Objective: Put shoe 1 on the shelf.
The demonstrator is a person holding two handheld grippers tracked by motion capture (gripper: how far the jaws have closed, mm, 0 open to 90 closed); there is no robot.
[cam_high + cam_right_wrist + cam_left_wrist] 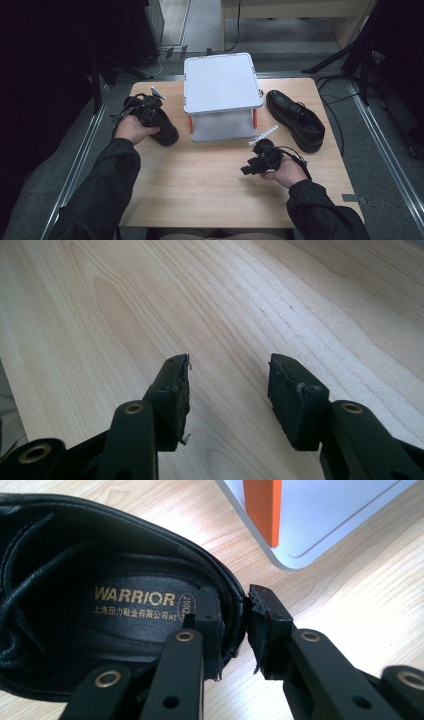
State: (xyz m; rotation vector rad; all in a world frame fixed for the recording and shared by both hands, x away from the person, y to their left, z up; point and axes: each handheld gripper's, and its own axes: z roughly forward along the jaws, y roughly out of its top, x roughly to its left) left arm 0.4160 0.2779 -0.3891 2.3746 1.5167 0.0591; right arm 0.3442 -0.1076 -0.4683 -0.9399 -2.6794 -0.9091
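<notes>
1. Work in hand: the left gripper (234, 630) takes hold of a black leather lace-up shoe (159, 125) at the left of the high view, on the wooden table (200, 180), just left of the white two-tier stand (220, 82).
2. Left gripper view: the shoe's heel collar (235, 592) sits between the jaws, one pad inside against the insole with gold "WARRIOR" lettering (135, 596), the other outside the heel. The jaws stand narrow around the wall; the inner pad looks to be against the lining, but a sliver of gap shows at the outer pad, so I cannot tell whether the clamp is firm.
3. To do this well: seat the pads deeper on the collar before lifting, so the grip falls on the stiff heel counter and not just the soft rim. Close until the leather stops giving.
4. Lift straight up first; the toe is heavier and likely to droop, so expect the shoe to pivot.
5. Keep clear of the stand's orange post (263, 507) at the top of the left gripper view.
6. Right gripper (229, 390): jaws apart, empty, over bare table at lower right of the high view.
7. Second shoe (295, 120) lies right of the stand, untouched.
</notes>
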